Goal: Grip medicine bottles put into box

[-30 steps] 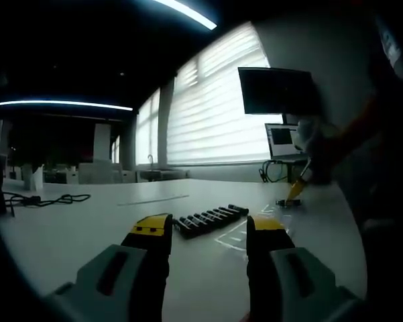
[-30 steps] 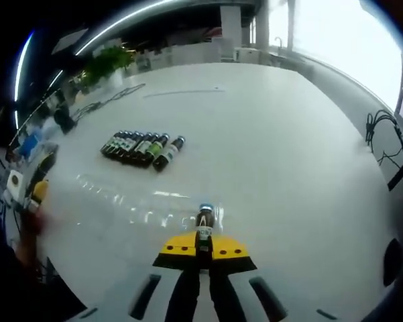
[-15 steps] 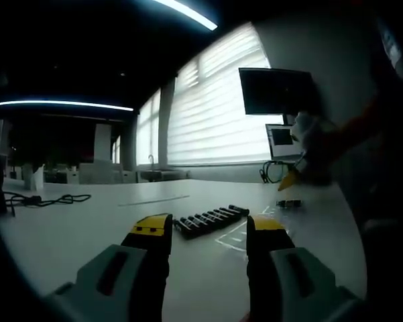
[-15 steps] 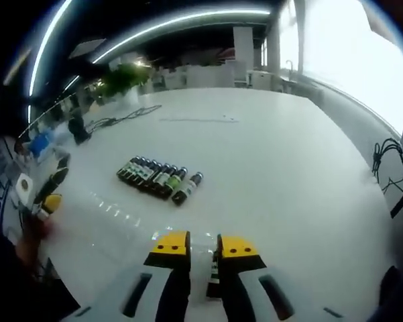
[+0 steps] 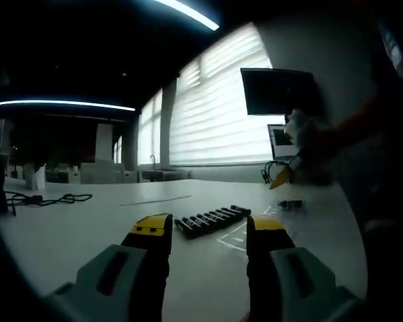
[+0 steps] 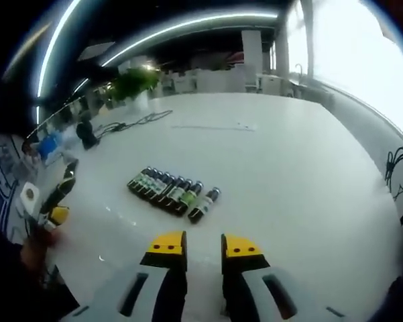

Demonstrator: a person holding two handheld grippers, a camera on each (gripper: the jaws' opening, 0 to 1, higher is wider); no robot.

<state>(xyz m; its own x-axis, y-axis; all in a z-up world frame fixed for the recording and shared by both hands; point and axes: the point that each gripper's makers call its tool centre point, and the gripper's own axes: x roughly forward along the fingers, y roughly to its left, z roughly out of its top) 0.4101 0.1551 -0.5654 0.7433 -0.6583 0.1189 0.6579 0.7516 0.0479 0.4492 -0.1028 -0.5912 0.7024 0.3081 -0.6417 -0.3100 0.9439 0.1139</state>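
A row of several dark medicine bottles [image 5: 211,220] lies side by side on the white table [image 5: 87,235]; in the right gripper view the row [image 6: 171,191] sits just ahead of my jaws. One more bottle [image 5: 292,203] lies alone at the far end of a faint clear box [image 5: 238,236]; whether it is inside I cannot tell. My left gripper [image 5: 209,227] hovers open and empty near the row. My right gripper [image 6: 204,245] is open with nothing between its jaws. It shows in the left gripper view [image 5: 283,177], raised above the lone bottle in a gloved hand.
A black cable [image 5: 47,198] lies at the far left of the table. A monitor [image 5: 278,90] and a smaller screen stand at the window end. In the right gripper view the left gripper [image 6: 53,201] is at the left edge and cables [image 6: 131,122] lie at the back.
My right gripper was shut on a bottle set on the table; it has opened, let it go and risen away. The left gripper has not moved.
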